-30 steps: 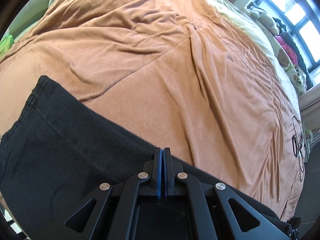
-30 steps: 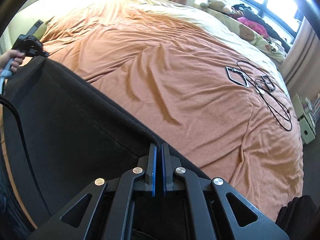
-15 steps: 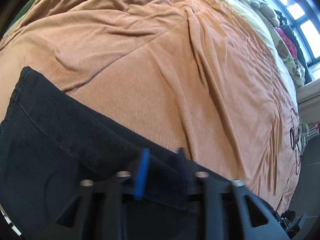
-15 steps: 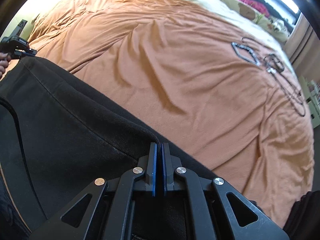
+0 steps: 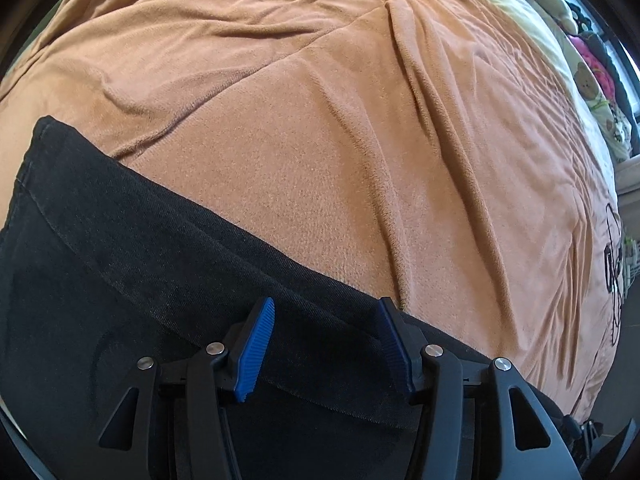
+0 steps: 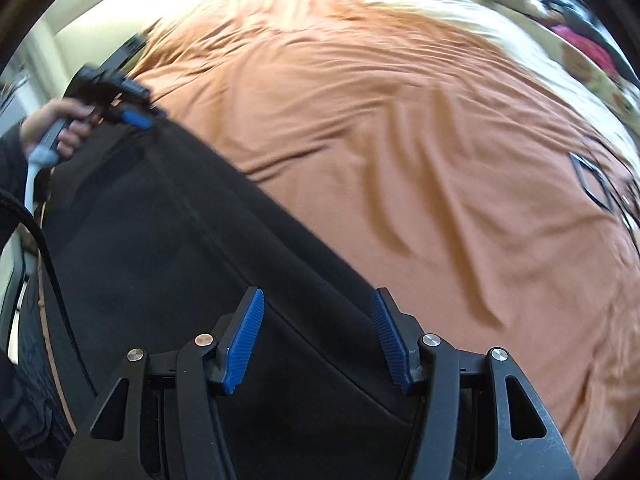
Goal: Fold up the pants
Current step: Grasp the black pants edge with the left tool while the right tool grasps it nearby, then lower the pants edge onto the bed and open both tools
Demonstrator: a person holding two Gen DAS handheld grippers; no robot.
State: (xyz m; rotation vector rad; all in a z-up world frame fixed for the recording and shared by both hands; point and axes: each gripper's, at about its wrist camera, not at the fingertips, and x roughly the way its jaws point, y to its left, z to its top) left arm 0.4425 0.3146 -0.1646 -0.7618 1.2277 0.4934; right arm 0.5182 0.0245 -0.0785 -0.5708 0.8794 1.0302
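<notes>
left gripper (image 5: 326, 344): pointed steeply down at the bed; jaws spread, just been opening. Blue pads (image 5: 256, 350) stand apart with pants fabric lying loose between them, not pressed.
right gripper (image 6: 316, 340): angled down over the other end of the garment; jaws spread, just been opening. Black cloth is seen between and below the pads (image 6: 242, 342), no pinch visible.
left hand (image 6: 60, 128): seen from the right wrist view, wrapped round the grey handle of its gripper at the far end of the pants, a dark sleeve behind it. That gripper's blue pad sits at the far corner of the cloth; contact cannot be told through the blur.
pants (image 5: 132, 280): black, laid flat along the near edge of the bed, a stitched hem and a folded edge running diagonally past the left gripper.
blanket (image 5: 320, 128): orange, creased, covering the bed under the pants.
cables (image 6: 596, 184): dark loops lying on the blanket, well apart from the pants.
soft toys (image 5: 588, 80): piled at the window side, beyond the blanket.
</notes>
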